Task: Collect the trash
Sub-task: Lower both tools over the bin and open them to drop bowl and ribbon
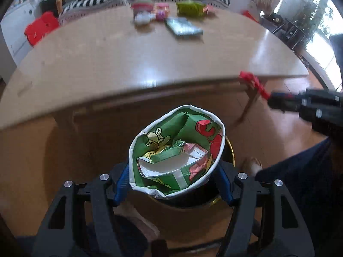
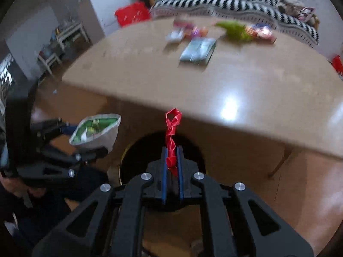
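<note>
Left gripper (image 1: 174,184): fingers half open, hugging the green paper cup (image 1: 178,152).
Right gripper (image 2: 171,169): fingers shut on the red wrapper (image 2: 171,141).
Risk: cup may tip – bin (image 2: 137,156) missed.

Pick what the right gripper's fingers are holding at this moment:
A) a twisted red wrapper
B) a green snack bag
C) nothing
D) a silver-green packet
A: in the right wrist view the right gripper has its blue-lined fingers pressed shut on the twisted red wrapper, whose free end sticks out past the tips in front of the table edge.
</note>
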